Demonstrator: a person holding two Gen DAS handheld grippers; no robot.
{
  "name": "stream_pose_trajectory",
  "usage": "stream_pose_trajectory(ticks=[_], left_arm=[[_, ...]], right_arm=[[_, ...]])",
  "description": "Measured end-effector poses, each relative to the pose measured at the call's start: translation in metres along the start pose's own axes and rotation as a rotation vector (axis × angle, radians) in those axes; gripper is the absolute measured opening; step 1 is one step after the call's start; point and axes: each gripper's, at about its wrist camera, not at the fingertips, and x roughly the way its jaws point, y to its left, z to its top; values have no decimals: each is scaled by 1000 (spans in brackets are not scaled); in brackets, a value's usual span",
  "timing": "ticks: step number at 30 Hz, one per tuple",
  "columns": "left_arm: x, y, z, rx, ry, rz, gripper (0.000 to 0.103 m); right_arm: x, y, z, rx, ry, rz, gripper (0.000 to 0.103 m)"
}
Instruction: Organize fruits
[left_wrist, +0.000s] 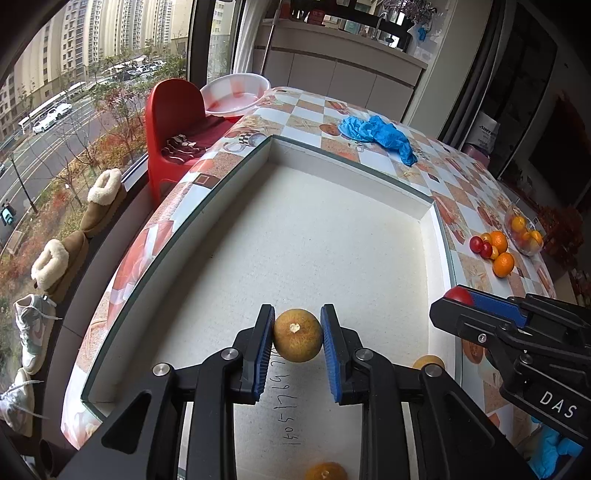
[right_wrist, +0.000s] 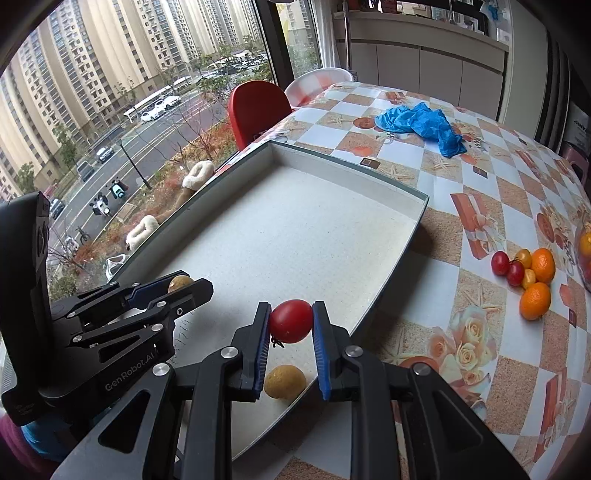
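Both claws loaded over white tray (left_wrist: 332, 229).
Left gripper (left_wrist: 297, 345) clamped brown fruit (left_wrist: 297, 335), "DAS" printed right; right gripper (right_wrist: 290, 341) clamped red tomato (right_wrist: 290, 320), "GenRobot.AI" left.

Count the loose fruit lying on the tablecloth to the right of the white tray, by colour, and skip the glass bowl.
Small round red fruits: 2
Small round yellow-orange fruits: 2
Larger round orange citrus fruits: 2
Total: 6
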Motion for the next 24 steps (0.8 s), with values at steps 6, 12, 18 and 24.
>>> stream_pose_trajectory(ticks=[6, 12, 18, 24], left_arm=[[4, 0, 0, -5, 9, 17, 27], [7, 1, -1, -4, 28, 32, 46], [-13, 10, -1, -73, -66, 10, 91], [-48, 2, 8, -86, -140, -120, 91]], right_arm=[[6, -1, 2, 2, 9, -5, 25], [3, -1, 3, 2, 11, -12, 46], [-20, -19, 5, 42, -68, -65, 82], [-52, -76, -11, 179, -160, -187, 101]])
